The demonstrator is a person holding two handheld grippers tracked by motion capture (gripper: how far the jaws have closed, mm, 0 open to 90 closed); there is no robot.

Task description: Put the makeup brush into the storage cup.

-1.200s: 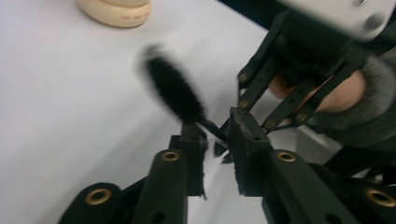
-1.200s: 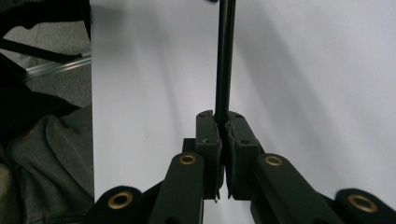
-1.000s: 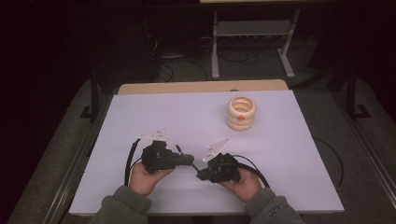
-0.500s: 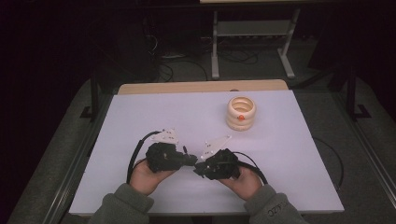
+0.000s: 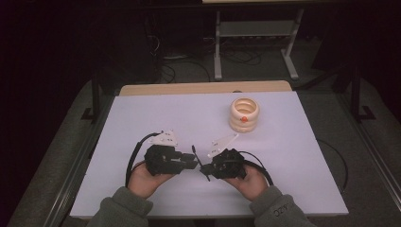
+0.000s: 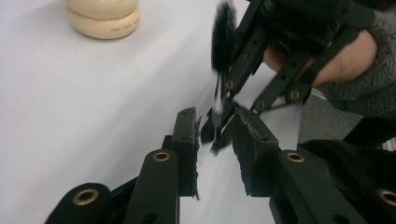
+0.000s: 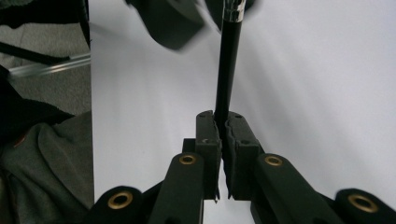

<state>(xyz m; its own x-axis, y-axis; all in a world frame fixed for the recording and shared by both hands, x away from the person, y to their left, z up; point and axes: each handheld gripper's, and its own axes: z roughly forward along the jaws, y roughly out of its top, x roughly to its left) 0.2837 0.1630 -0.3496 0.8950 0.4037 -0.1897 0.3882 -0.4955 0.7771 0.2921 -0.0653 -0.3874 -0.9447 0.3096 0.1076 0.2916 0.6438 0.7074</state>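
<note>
Since the earlier frame the left hand-held gripper (image 6: 215, 140) has opened off the black brush (image 7: 229, 60), now clamped by the right hand-held gripper (image 7: 222, 128), with stacked rings (image 5: 244, 115) well beyond on the table (image 5: 142, 113).

1. We see a smooth, matt white sheet covering the tabletop (image 5: 156, 113), with bare pale wood along its far edge.
2. Our tongs (image 7: 223, 126) are matt black plastic with brass-coloured rivets; their pads look rough and worn.
3. The brush (image 7: 228, 74) has a glossy black handle and a shiny metal ferrule.
4. The stacked rings (image 5: 244, 115) look smooth and cream-coloured.
5. Our sleeves (image 5: 279, 208) are soft grey fleece.
</note>
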